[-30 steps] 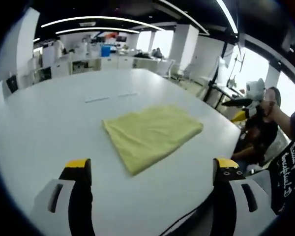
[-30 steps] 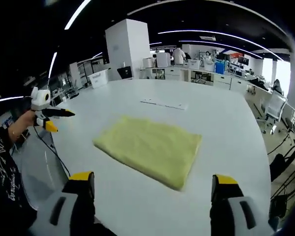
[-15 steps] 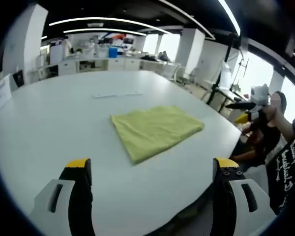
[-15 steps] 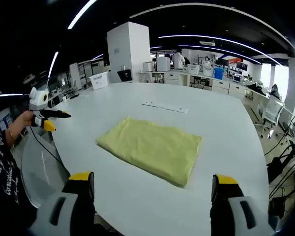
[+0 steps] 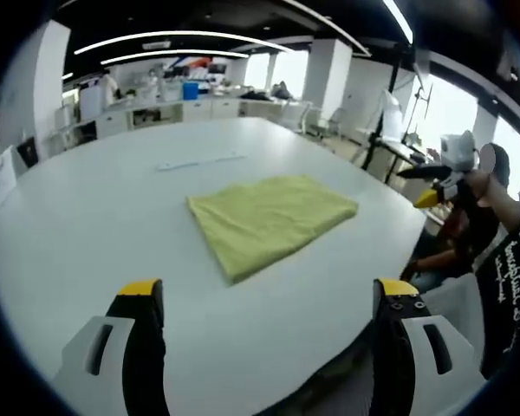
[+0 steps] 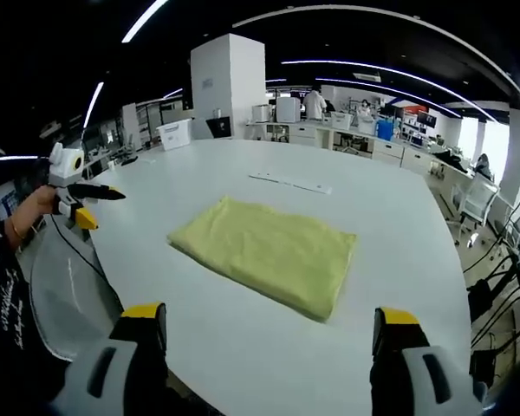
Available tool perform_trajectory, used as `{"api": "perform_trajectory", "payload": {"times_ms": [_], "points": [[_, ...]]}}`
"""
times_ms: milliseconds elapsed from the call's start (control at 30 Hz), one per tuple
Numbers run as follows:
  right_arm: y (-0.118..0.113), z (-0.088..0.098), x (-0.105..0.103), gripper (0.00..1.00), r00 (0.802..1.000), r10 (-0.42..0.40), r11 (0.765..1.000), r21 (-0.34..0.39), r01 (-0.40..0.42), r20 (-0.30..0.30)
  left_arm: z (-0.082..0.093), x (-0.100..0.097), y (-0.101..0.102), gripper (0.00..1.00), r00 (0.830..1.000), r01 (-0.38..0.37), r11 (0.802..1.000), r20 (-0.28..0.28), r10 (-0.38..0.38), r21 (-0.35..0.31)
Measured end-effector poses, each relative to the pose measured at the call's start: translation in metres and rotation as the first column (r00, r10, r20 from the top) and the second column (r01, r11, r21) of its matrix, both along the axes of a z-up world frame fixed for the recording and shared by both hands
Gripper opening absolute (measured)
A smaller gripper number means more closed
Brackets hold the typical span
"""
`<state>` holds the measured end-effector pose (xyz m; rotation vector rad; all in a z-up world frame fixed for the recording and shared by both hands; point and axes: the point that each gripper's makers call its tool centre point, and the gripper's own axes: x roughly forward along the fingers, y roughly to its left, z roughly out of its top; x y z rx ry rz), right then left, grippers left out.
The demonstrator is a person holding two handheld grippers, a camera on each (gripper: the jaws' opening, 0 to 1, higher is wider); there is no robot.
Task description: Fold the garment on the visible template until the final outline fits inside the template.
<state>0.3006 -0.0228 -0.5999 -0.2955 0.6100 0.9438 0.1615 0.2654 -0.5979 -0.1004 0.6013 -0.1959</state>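
Observation:
A yellow garment [image 5: 269, 221] lies folded into a flat rectangle on the white round table [image 5: 87, 225], apart from both grippers. In the left gripper view my left gripper [image 5: 267, 299] stands open near the table's edge, its yellow-tipped jaws wide apart and empty. The right gripper [image 5: 413, 189] is held in a hand off the table's right side. In the right gripper view the garment [image 6: 269, 254] lies ahead of my open, empty right gripper [image 6: 270, 316]. The left gripper [image 6: 100, 208] hangs at the left, off the table. Thin pale strips [image 6: 290, 183] lie beyond the garment.
The same pale strips [image 5: 199, 161] lie on the table behind the garment. A person's dark printed sleeve [image 5: 507, 286] is at the right edge. A cable [image 6: 78, 260] trails from the left gripper. Desks, a pillar [image 6: 228, 87] and office chairs [image 6: 481, 195] stand beyond the table.
Both views have shifted a little with the hands. The garment lies where it was, and both grippers stay open and empty.

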Motion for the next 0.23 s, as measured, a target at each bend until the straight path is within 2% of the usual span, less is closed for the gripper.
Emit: {"api": "perform_trajectory", "payload": {"times_ms": [233], "points": [[-0.0022, -0.0002, -0.0009, 0.99, 1.0, 0.017, 1.0, -0.014, -0.017, 0.008, -0.0022, 0.0008, 0.0008, 0.96, 1.0, -0.004, 1.0, -0.004, 0.004, -0.007]]}}
